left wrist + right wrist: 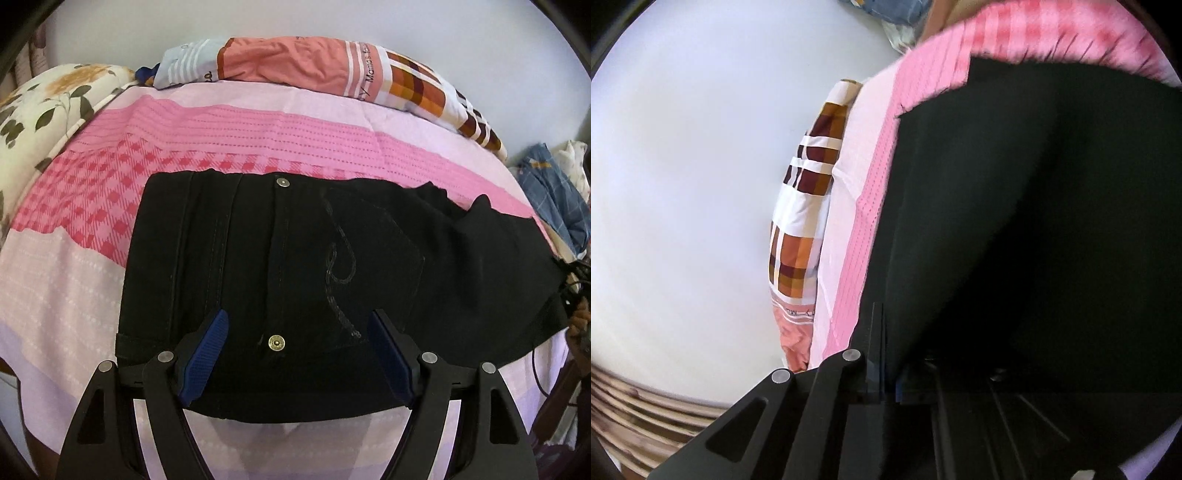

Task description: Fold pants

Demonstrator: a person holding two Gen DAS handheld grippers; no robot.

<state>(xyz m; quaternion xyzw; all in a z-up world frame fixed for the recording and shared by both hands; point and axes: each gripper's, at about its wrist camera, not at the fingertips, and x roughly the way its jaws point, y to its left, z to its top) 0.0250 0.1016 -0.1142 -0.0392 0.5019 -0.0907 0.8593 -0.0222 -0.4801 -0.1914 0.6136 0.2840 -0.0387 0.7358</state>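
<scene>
- Left gripper (297, 345) – jaws wide apart over the waistband, gripping nothing.
- Right gripper (882, 354) – jaws closed; black cloth drapes beside it, grip unclear.
- Pants (295, 258) – folded, flat on the pink sheet (221, 129).
- Pillow (314, 68) at the far edge.

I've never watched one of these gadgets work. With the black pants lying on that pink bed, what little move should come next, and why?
Probably carry the right gripper on across, laying the cloth it pinches over the pants. Its jaws are shut on black fabric lifted off the bedsheet, while the left gripper hangs open over the waistband, holding nothing.
</scene>
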